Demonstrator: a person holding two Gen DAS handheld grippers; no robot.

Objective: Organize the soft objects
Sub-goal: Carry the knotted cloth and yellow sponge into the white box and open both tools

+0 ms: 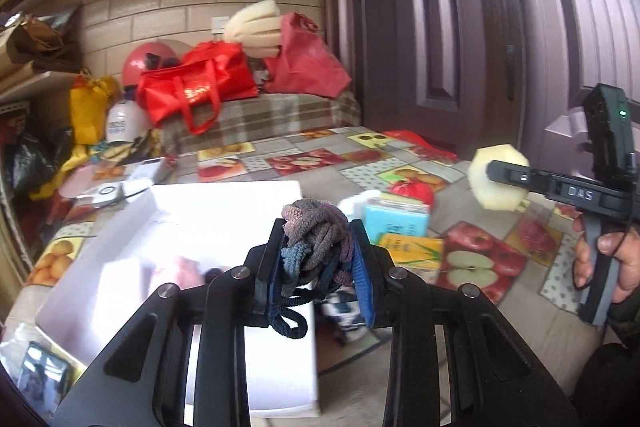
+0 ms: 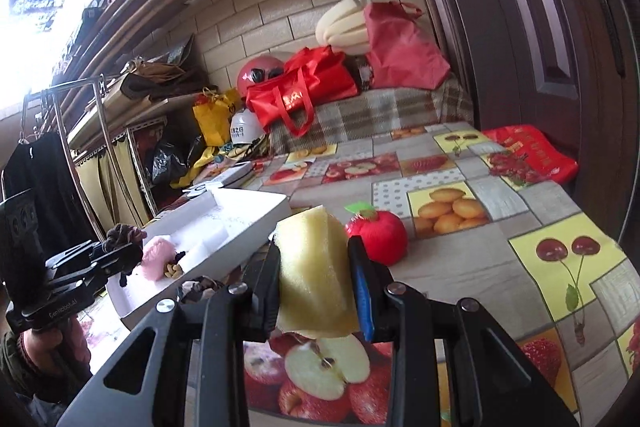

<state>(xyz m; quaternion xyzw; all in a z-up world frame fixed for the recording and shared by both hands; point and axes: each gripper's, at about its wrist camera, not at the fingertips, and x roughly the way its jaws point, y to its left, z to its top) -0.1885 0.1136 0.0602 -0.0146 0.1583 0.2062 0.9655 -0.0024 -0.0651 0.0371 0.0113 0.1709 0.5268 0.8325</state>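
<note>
My left gripper [image 1: 318, 247] is shut on a knotted bundle of grey, brown and blue cord [image 1: 316, 231], held above the white box [image 1: 224, 211]. In the right wrist view that left gripper [image 2: 120, 251] hangs over the box [image 2: 240, 211], where a pink fluffy thing [image 2: 158, 253] lies inside. My right gripper [image 2: 316, 267] is shut on a pale yellow foam sponge [image 2: 316, 267]; from the left wrist view the sponge [image 1: 500, 179] is in the air at the right, with a hand [image 1: 616, 259] on the handle. A red stuffed apple [image 2: 378, 235] sits on the table.
The table wears a fruit-print cloth [image 2: 480, 259]. A blue pack [image 1: 396, 219] and a yellow-green pack [image 1: 412, 247] lie by the box. Red bags [image 1: 196, 79], a yellow bag [image 1: 88, 111] and a helmet [image 1: 122, 125] crowd the far end. A dark door [image 1: 460, 27] stands to the right.
</note>
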